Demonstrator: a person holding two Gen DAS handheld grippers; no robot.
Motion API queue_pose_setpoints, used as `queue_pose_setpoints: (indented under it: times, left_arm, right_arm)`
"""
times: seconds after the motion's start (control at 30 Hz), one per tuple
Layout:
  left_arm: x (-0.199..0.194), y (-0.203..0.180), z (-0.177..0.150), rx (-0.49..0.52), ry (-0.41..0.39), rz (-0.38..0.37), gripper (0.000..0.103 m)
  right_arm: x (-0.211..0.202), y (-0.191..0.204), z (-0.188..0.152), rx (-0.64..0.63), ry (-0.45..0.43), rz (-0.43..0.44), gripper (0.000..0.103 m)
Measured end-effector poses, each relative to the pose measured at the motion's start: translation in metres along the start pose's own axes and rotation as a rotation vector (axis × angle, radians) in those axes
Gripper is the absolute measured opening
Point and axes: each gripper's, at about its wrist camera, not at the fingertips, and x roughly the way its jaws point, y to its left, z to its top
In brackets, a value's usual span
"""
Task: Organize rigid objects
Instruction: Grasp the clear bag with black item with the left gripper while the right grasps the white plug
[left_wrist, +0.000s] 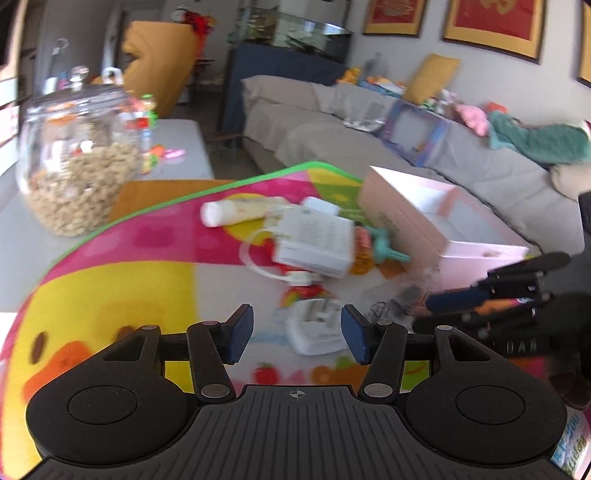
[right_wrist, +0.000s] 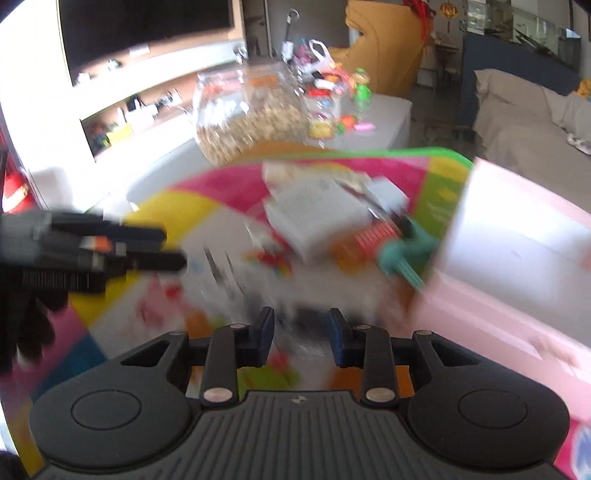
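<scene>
Desk surface is pale grey, and a bright play mat with pink, yellow and green patches covers most of it. Behind, at the upper right of the left view, a grey sofa runs under red framed pictures.

At the upper left a glass jar with a lid is about half full of pale brown pieces. At the mat's right edge an open pink box looks empty inside.

Mid-mat lie a white tube, a white charger with its cable, and a teal toy just beside the box.

The left hand-held gripper stands apart above a small white packet, not pressing it. The right hand-held gripper is narrower, over a blurred clear wrapper; whether it grips I cannot tell.
</scene>
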Motion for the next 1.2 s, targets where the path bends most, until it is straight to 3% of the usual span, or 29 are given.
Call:
queue_pose_setpoints:
  times: [0.1, 0.2, 0.33, 0.5, 0.83, 0.9, 1.0, 1.03, 1.1, 1.2]
  left_arm:
    - [0.004, -0.022, 0.002, 0.063, -0.016, -0.008, 0.057]
    - [0.003, -0.052, 0.006, 0.196, -0.058, -0.015, 0.057]
    - [0.017, -0.085, 0.011, 0.323, -0.014, -0.089, 0.058]
    - [0.054, -0.108, 0.011, 0.335, 0.054, -0.068, 0.054]
    - [0.096, -0.110, 0.009, 0.234, 0.160, -0.024, 0.054]
    - [0.097, -0.107, 0.008, 0.207, 0.163, -0.030, 0.054]
    - [0.092, -0.111, 0.000, 0.246, 0.127, -0.023, 0.054]
    - [0.091, -0.113, -0.004, 0.271, 0.105, -0.017, 0.052]
    - [0.086, -0.119, -0.009, 0.298, 0.083, -0.026, 0.030]
    - [0.073, -0.121, -0.010, 0.292, 0.058, -0.055, 0.023]
  right_arm:
    - [-0.015, -0.006, -0.027, -0.036, 0.008, -0.093, 0.031]
    - [-0.031, -0.011, -0.046, -0.049, -0.015, -0.162, 0.044]
    - [-0.055, -0.028, -0.060, 0.020, -0.101, -0.193, 0.053]
    - [-0.070, -0.052, -0.067, 0.122, -0.171, -0.283, 0.053]
    - [-0.071, -0.081, -0.083, 0.209, -0.169, -0.329, 0.054]
    - [-0.067, -0.083, -0.082, 0.220, -0.165, -0.322, 0.054]
    - [-0.064, -0.086, -0.083, 0.237, -0.164, -0.319, 0.054]
    - [-0.063, -0.086, -0.082, 0.241, -0.163, -0.319, 0.054]
    - [-0.063, -0.086, -0.082, 0.241, -0.159, -0.319, 0.054]
    - [-0.065, -0.080, -0.078, 0.222, -0.159, -0.326, 0.054]
